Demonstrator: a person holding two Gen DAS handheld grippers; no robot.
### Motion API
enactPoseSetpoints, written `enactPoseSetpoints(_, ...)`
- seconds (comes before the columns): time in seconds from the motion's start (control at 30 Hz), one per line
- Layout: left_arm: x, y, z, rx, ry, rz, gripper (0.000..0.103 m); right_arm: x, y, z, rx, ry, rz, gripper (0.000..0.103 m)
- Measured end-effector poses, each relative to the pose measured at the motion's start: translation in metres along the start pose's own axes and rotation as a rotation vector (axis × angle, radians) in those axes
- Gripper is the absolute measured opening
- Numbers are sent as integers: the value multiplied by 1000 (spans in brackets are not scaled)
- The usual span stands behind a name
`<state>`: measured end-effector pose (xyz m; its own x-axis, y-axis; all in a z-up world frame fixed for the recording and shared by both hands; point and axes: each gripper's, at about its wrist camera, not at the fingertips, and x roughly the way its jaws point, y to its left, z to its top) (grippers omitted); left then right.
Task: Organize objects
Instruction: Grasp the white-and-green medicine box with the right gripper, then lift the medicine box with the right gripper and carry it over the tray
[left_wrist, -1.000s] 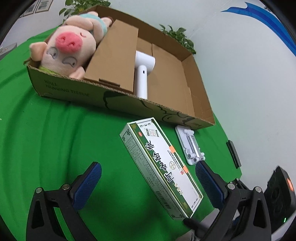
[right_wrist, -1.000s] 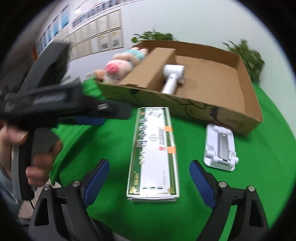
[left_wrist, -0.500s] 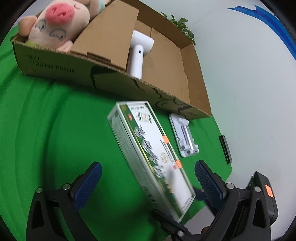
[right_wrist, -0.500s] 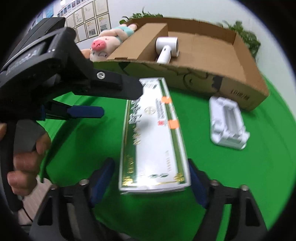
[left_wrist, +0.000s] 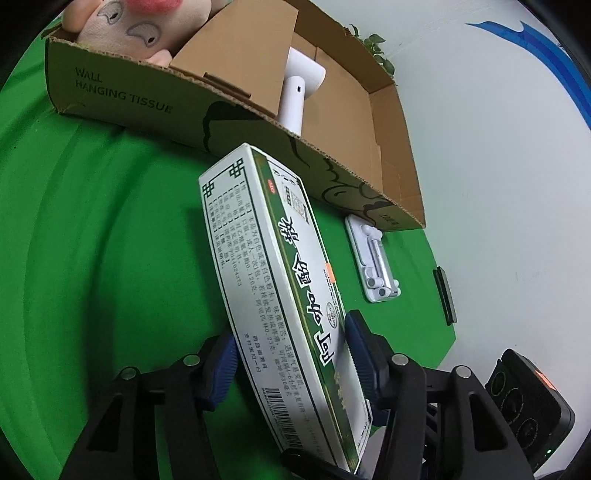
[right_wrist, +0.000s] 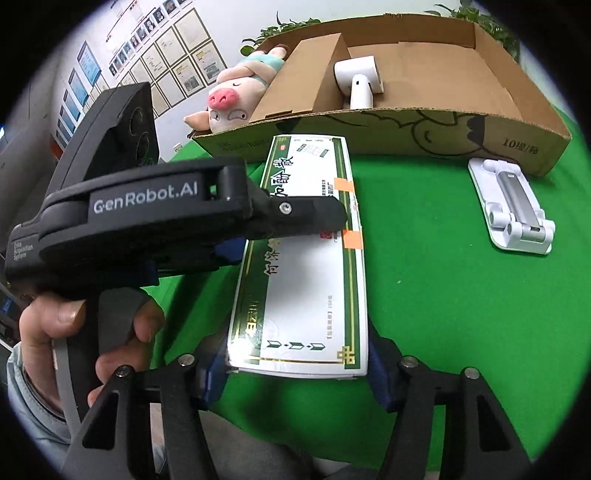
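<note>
A long white and green medicine box (left_wrist: 280, 280) is lifted off the green table, tilted, with its far end near the cardboard box (left_wrist: 122, 99). My left gripper (left_wrist: 290, 362) is shut on its sides near the near end. My right gripper (right_wrist: 295, 373) is shut on the end of the same medicine box (right_wrist: 314, 280). In the right wrist view the left gripper's body (right_wrist: 147, 210) crosses over the medicine box from the left. The cardboard box (right_wrist: 517, 125) holds a plush pig (right_wrist: 236, 92) and a white hair dryer (right_wrist: 358, 79).
A white phone stand (left_wrist: 375, 266) lies on the green cloth by the cardboard box's right corner; it also shows in the right wrist view (right_wrist: 513, 206). A dark flat object (left_wrist: 445, 295) lies at the table's right edge. A white wall is behind.
Both grippers have closed on the medicine box, first the right, then the left. The box has been raised and tilted off the cloth.
</note>
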<state>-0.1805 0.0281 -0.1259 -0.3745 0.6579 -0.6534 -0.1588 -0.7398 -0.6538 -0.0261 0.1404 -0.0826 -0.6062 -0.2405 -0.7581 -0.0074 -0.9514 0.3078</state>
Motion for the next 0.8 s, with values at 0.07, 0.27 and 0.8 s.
enactPoseSetpoints(0.07, -5, -6, 1, 28, -19, -2, 51, -3, 2, 0, -10, -23, -8, 60)
enactPoseSetpoints(0.27, -26, -39, 15, 134, -79, 12, 50, -24, 9, 8, -29, -127, -21, 59)
enactPoseSetpoints(0.8, -53, -141, 107, 381, -191, 1, 48, -70, -1, 96, -43, -374, -81, 59)
